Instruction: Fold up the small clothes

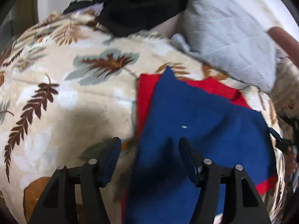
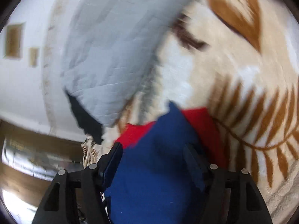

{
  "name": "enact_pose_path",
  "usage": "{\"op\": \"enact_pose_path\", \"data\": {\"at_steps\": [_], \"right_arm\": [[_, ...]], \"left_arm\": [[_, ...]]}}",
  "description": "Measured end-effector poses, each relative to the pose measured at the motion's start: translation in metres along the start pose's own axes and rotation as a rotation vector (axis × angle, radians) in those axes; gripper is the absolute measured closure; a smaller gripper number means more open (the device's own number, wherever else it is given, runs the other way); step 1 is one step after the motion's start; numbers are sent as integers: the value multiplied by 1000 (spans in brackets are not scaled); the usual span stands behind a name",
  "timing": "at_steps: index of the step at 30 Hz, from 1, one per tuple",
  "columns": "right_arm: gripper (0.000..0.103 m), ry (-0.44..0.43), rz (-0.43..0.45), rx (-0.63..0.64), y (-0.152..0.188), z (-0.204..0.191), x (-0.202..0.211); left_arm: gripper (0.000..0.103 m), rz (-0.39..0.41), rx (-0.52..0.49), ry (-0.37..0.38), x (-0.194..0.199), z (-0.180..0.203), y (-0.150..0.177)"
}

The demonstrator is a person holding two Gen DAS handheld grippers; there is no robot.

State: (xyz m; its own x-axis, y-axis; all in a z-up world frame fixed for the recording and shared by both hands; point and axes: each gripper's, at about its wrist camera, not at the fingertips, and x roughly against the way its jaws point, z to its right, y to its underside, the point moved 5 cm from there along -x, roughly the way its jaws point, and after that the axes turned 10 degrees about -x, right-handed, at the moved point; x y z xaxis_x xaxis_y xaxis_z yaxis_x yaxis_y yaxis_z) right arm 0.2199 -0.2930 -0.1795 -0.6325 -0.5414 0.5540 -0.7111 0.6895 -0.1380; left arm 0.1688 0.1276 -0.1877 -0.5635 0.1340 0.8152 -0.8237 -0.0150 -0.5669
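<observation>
A small blue and red garment (image 1: 196, 123) lies on a cream blanket with a leaf pattern (image 1: 61, 85). The blue layer lies over the red one, with red showing at the top and left edges. My left gripper (image 1: 149, 151) is open, low over the garment's left edge, holding nothing. In the right wrist view the same garment (image 2: 158, 168) fills the space between my right gripper's fingers; the right gripper (image 2: 154, 158) is open. The view is blurred, so I cannot tell whether its pads touch the cloth.
A grey quilted pillow (image 1: 229, 35) lies beyond the garment; it also shows in the right wrist view (image 2: 112, 56). A black cloth pile (image 1: 142, 7) sits at the far side of the blanket. A white wall (image 2: 22, 84) stands behind the bed.
</observation>
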Motion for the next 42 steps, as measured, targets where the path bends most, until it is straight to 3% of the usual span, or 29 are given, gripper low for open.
{"op": "enact_pose_path", "data": {"at_steps": [1, 3, 4, 6, 8, 10, 13, 17, 19, 26, 30, 34, 37, 39, 40, 41, 42], "right_arm": [[29, -4, -17, 44, 5, -6, -2], [29, 115, -28, 83, 7, 8, -16], [32, 95, -43, 7, 4, 23, -21], [33, 37, 19, -107, 4, 28, -5], [30, 69, 82, -23, 19, 7, 20], [29, 34, 106, 81, 51, -15, 50], [26, 18, 89, 113, 103, -17, 79], [24, -11, 1, -33, 184, 31, 95], [23, 0, -26, -81, 205, 48, 87], [23, 32, 74, -196, 167, 55, 56], [23, 76, 69, -259, 158, 55, 48], [35, 82, 63, -312, 155, 60, 51], [36, 88, 65, -320, 156, 61, 49], [44, 97, 69, -298, 154, 55, 48], [66, 102, 67, -280, 153, 53, 46], [76, 120, 57, -265, 153, 52, 43], [77, 136, 50, -252, 152, 52, 41]], "left_arm": [[37, 5, -17, -8, 0, 2, 3], [34, -68, -71, -56, -16, 2, 15], [34, -103, -57, -49, -24, -2, 22], [35, -78, 7, -34, -13, -12, 26], [35, -50, -8, -73, 4, -13, 24], [35, -6, -35, -79, 22, -9, 24], [35, 16, -56, -70, 41, 2, 33], [35, 24, -76, -28, 58, 25, 45], [35, 20, -87, -11, 58, 37, 48], [35, -21, -87, -3, 49, 64, 56], [35, -33, -90, -7, 46, 68, 58], [35, -33, -91, -14, 45, 67, 55], [35, -31, -98, -27, 44, 67, 55], [35, -35, -97, -25, 43, 66, 56], [35, -35, -100, -27, 43, 66, 56], [35, -34, -103, -28, 43, 66, 56], [35, -32, -103, -30, 43, 65, 56]]}}
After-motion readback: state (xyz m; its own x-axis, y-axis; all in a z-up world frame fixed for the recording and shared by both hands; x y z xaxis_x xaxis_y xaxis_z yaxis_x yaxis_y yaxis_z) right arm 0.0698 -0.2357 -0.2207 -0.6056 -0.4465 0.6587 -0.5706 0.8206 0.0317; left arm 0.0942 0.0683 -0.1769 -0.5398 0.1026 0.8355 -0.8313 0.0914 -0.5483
